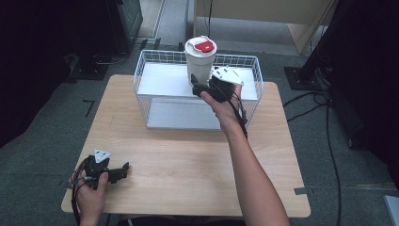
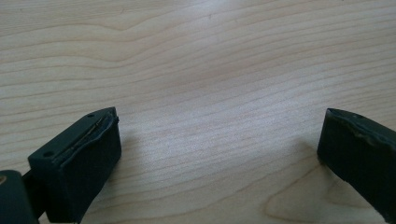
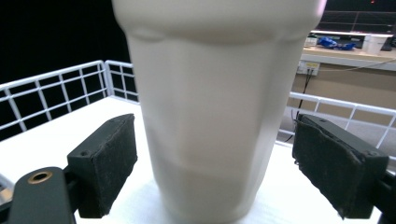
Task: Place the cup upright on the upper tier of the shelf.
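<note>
A white cup (image 1: pixel 200 61) with a red-and-white lid (image 1: pixel 201 45) stands upright inside a white wire basket (image 1: pixel 141 70) at the back of the wooden table (image 1: pixel 188 150). My right gripper (image 1: pixel 203 81) reaches into the basket and stands open around the cup's lower part. In the right gripper view the cup (image 3: pixel 219 107) rises between the two black pads (image 3: pixel 109 158), with a gap on each side of my right gripper (image 3: pixel 215 128). My left gripper (image 1: pixel 123 169) rests low over the table's front left corner. There my left gripper (image 2: pixel 219 121) is open over bare wood (image 2: pixel 210 56).
The basket's wire walls (image 3: pixel 51 93) surround the cup on a white floor. Dark equipment and cables lie on the carpet (image 1: pixel 320 99) around the table. A pale wooden panel (image 1: pixel 263 12) stands behind the basket.
</note>
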`<state>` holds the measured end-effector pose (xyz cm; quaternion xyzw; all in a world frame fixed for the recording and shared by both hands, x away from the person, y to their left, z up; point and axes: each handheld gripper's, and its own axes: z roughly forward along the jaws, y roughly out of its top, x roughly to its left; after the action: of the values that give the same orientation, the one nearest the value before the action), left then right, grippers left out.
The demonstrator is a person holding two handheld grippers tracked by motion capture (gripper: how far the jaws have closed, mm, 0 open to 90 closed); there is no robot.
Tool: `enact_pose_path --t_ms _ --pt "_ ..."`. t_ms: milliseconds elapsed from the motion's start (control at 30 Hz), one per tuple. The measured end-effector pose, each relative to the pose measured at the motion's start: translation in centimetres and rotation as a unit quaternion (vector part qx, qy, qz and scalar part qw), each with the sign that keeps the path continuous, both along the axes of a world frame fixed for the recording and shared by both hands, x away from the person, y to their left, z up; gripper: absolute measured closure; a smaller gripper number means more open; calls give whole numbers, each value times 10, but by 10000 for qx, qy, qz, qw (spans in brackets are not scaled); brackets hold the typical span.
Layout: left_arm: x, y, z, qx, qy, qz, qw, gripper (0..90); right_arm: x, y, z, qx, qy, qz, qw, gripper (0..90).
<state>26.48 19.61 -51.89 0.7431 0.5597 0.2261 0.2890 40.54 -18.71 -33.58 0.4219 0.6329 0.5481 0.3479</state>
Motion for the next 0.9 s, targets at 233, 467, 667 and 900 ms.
enact_pose_path --t_ms 233,467,667,900 --pt "0 0 0 -1 1 2 10000 0 -14 -9 -13 -62 8 192 9998 155" --pt "0 0 0 -8 -9 10 10000 0 -32 -21 -22 -57 -21 203 9998 154" --pt "0 0 0 -1 -11 3 10000 0 -58 -41 -29 -56 -67 84 9999 146" --pt "0 0 0 -1 -7 3 10000 0 -82 -62 -44 -198 -22 -92 9998 143"
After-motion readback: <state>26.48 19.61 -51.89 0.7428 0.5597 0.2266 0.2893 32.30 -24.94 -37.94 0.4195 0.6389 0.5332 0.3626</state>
